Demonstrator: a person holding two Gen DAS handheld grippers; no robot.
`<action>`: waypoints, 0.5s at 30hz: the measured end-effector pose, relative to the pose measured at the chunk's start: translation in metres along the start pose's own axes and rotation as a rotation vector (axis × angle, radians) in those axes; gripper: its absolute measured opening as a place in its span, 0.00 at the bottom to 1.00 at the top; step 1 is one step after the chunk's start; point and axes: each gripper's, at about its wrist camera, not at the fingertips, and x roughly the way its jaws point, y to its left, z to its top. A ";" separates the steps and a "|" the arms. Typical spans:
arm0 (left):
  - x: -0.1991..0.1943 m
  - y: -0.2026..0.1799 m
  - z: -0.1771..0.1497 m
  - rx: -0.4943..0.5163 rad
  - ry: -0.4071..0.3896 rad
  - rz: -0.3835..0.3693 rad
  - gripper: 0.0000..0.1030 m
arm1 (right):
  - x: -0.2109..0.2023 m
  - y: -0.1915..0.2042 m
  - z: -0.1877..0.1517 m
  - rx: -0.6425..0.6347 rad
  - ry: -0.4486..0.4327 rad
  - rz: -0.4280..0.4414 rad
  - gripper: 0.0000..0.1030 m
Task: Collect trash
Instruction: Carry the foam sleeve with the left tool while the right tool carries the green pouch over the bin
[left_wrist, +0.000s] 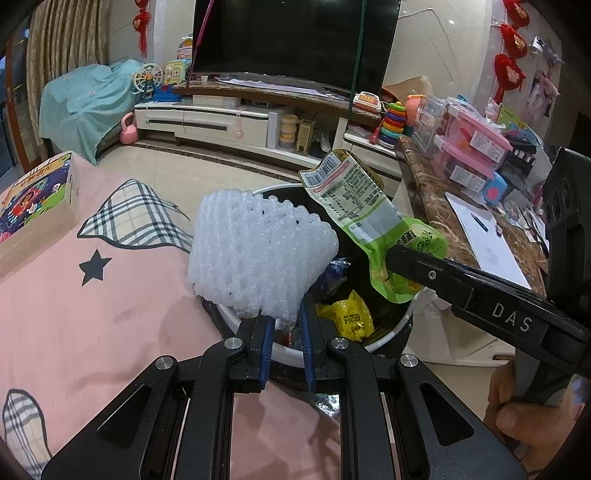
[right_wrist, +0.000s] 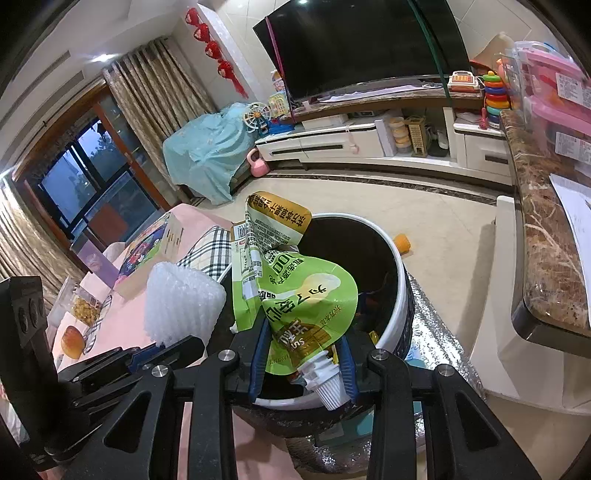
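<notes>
The left gripper (left_wrist: 287, 325) is nearest in the left wrist view, and its jaws are clamped on the lower edge of a white foam net (left_wrist: 258, 254), which stands up from the blue pads. The net is held just over the near rim of the trash bin (left_wrist: 255, 328), a round bin with a white rim and a dark inside. The bin stands beside a table with a pink cloth (left_wrist: 92, 302). Inside the bin lies a yellow wrapper (left_wrist: 349, 319) and some blue item that is too hidden to name.

The right gripper (right_wrist: 303, 354) has its jaws clamped on a green drink pouch (right_wrist: 295, 295) near its white spout (right_wrist: 325, 384). The pouch is crumpled and stands above the bin's opening, just beside the foam net. In the left wrist view the pouch (left_wrist: 369, 218) is held over the far right side of the bin. A toy box (left_wrist: 33, 199) lies on the pink cloth, well apart from the bin.
</notes>
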 end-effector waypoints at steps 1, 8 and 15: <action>0.001 -0.001 0.001 0.002 0.000 0.002 0.12 | 0.001 0.001 0.001 -0.001 0.001 -0.002 0.33; 0.006 -0.002 0.004 0.009 0.006 0.011 0.12 | 0.007 0.000 0.004 -0.002 0.010 -0.012 0.33; 0.013 -0.002 0.008 0.011 0.015 0.019 0.12 | 0.012 -0.004 0.005 0.000 0.023 -0.021 0.33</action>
